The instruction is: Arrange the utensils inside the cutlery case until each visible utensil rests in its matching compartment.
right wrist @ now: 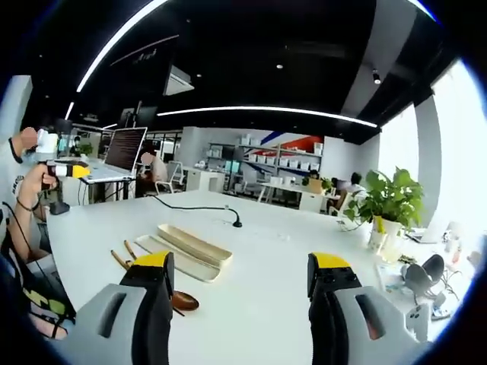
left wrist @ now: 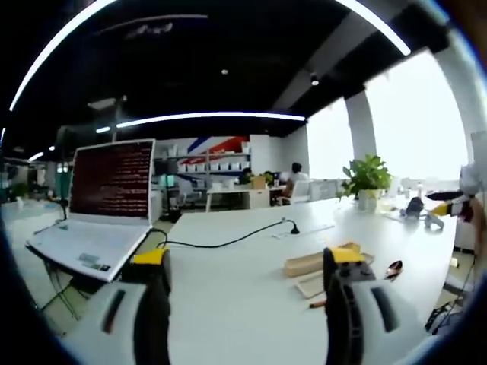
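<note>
Cutlery case beyond wide-open empty right gripper

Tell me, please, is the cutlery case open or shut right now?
Open: in the right gripper view the cutlery case lies on the table as a shallow tray, its lid flat alongside.

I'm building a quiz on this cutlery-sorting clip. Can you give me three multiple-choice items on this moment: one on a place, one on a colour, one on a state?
1. Where does the cutlery case lie?
A. on the white table
B. on the laptop
C. on the floor

2. What colour are the tips of the right gripper?
A. red
B. yellow
C. green

3. What state is the left gripper in?
A. shut on a spoon
B. shut on the case
C. open, holding nothing

Answers:
1 A: the right gripper view shows the case flat on the tabletop, with a spoon beside it.
2 B: both tips are yellow.
3 C: its jaws stand apart over bare table.
</note>
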Demonstrator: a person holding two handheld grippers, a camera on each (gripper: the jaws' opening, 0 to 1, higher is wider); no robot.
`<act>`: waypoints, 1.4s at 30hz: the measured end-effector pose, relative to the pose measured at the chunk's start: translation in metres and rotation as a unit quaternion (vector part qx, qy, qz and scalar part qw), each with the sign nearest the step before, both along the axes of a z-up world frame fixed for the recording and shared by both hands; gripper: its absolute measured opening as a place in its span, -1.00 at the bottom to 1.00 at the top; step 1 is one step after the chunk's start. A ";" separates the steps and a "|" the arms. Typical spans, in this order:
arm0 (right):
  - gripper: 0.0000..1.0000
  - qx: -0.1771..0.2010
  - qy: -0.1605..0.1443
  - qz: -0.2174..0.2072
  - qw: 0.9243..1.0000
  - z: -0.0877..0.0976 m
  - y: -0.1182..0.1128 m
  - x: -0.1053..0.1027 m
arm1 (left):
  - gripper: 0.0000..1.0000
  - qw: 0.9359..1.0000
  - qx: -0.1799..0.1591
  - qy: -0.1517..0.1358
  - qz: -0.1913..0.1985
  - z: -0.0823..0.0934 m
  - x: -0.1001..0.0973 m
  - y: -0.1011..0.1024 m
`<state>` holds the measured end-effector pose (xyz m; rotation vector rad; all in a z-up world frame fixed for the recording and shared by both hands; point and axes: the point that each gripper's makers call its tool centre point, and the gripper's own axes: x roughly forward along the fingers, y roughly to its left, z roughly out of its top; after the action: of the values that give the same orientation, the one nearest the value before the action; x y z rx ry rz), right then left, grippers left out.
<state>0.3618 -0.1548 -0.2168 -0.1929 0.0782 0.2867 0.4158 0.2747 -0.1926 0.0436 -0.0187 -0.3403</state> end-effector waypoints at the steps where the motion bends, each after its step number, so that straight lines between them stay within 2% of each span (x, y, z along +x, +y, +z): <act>1: 0.47 -0.002 0.002 0.002 1.000 -0.001 0.002 0.001 | 0.53 1.000 0.005 -0.003 -0.013 0.000 -0.001 -0.005; 3: 0.46 -0.008 0.006 0.012 1.000 -0.005 0.008 0.002 | 0.52 1.000 0.009 0.002 -0.026 -0.003 -0.002 -0.010; 6: 0.46 -0.001 0.016 0.018 1.000 -0.010 0.016 0.007 | 0.48 0.997 0.043 0.017 -0.060 -0.018 0.000 -0.025; 8: 0.46 -0.008 0.025 0.035 0.999 -0.014 0.024 0.010 | 0.42 0.994 0.051 0.033 -0.085 -0.030 0.004 -0.037; 11: 0.44 -0.001 0.026 0.056 0.998 -0.016 0.035 0.016 | 0.37 0.990 0.028 0.058 -0.123 -0.043 0.010 -0.056; 13: 0.44 -0.001 0.028 0.065 0.998 -0.017 0.040 0.018 | 0.35 0.986 0.030 0.077 -0.142 -0.054 0.013 -0.068; 16: 0.48 -0.003 0.030 0.071 0.997 -0.018 0.042 0.023 | 0.35 0.984 0.041 0.091 -0.148 -0.064 0.017 -0.078; 22: 0.47 -0.029 0.036 0.081 0.996 -0.024 0.046 0.033 | 0.27 0.974 0.045 0.103 -0.195 -0.073 0.009 -0.104; 25: 0.44 -0.027 0.057 0.100 0.993 -0.033 0.053 0.036 | 0.25 0.972 0.065 0.106 -0.201 -0.080 0.010 -0.109; 29: 0.32 -0.027 0.071 0.136 0.988 -0.042 0.065 0.037 | 0.24 0.968 0.075 0.118 -0.209 -0.090 0.011 -0.114; 32: 0.32 -0.031 0.101 0.151 0.983 -0.056 0.071 0.039 | 0.23 0.963 0.089 0.128 -0.222 -0.100 0.011 -0.120; 35: 0.26 -0.050 0.099 0.166 0.980 -0.062 0.079 0.042 | 0.18 0.955 0.105 0.139 -0.240 -0.111 0.008 -0.129; 39: 0.16 -0.056 0.103 0.204 0.972 -0.069 0.092 0.040 | 0.14 0.942 0.127 0.148 -0.272 -0.124 0.000 -0.144; 40: 0.12 -0.056 0.105 0.221 0.968 -0.071 0.097 0.038 | 0.14 0.938 0.134 0.150 -0.283 -0.127 -0.003 -0.148; 42: -0.02 -0.051 0.109 0.237 0.964 -0.076 0.100 0.034 | 0.13 0.929 0.127 0.160 -0.310 -0.132 -0.010 -0.158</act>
<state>0.3960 -0.0545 -0.2923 -0.2820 0.2669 0.7833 0.4055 0.1166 -0.3250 0.2408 0.3438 -0.9803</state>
